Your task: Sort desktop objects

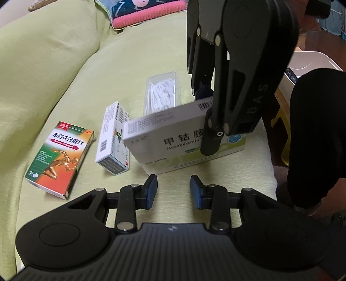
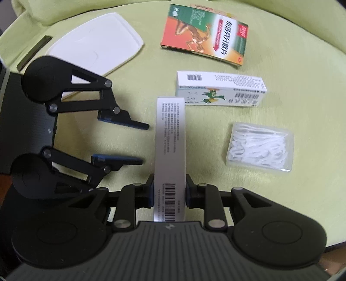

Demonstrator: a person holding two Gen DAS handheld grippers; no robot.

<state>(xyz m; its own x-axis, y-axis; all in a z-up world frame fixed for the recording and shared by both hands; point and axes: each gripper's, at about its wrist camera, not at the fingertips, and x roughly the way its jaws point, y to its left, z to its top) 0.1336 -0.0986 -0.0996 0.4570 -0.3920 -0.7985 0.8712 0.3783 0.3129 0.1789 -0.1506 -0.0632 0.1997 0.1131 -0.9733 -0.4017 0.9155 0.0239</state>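
My right gripper (image 2: 169, 195) is shut on the white Mecobalamin box (image 2: 170, 151), holding it on edge over the green cushion. In the left wrist view that same box (image 1: 173, 138) stands tilted with the right gripper (image 1: 207, 116) clamped on its right end. My left gripper (image 1: 174, 191) is open just in front of the box, nothing between its pads; it shows in the right wrist view as the left gripper (image 2: 144, 143) to the box's left. An orange-green medicine box (image 1: 59, 160) (image 2: 205, 35), a slim white box (image 1: 114, 138) (image 2: 220, 90) and a clear floss-pick case (image 1: 161, 93) (image 2: 260, 149) lie flat.
A white lid (image 2: 95, 45) lies on the green cushion (image 1: 64, 71) at the back left of the right wrist view. A pink-edged pillow (image 1: 142, 13) sits behind. A white bin (image 1: 311, 64) and a person's dark sleeve (image 1: 315, 134) are off the cushion's right edge.
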